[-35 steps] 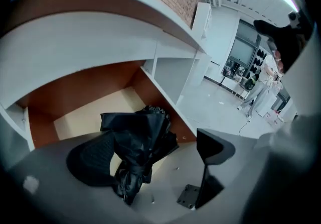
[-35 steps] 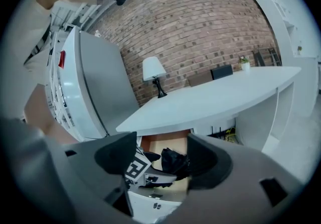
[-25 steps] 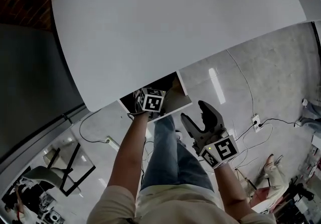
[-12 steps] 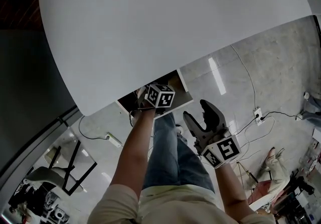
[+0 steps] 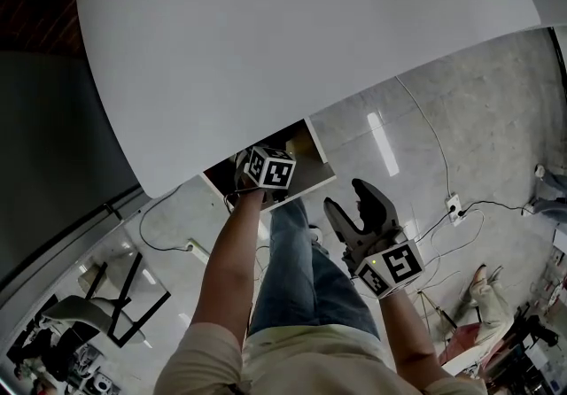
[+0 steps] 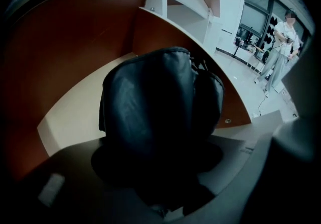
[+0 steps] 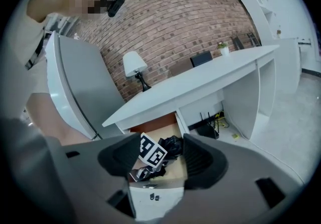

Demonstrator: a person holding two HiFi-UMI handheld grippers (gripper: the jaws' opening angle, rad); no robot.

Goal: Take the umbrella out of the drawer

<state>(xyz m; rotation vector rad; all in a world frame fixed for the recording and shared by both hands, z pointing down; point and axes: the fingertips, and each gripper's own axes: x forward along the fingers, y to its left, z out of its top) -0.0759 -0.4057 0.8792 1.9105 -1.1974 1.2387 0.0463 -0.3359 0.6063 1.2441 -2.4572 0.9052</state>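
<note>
White table's (image 5: 310, 30) drawer (image 6: 83, 112) open, left gripper (image 6: 158, 170) fingers clamped on umbrella (image 6: 155, 102) not yet lifted out; right gripper (image 7: 159, 160) fingers apart.

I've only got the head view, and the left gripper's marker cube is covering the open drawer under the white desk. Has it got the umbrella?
Observer: Yes, the left gripper view shows the left gripper closed on a black folded fabric umbrella.
Operator: Is it lifted out yet?
Observer: Not yet; the walls of the reddish-brown wooden drawer rise around it.
Operator: And the right gripper?
Observer: Its own view shows the right gripper open and empty, held back from the drawer.
</note>
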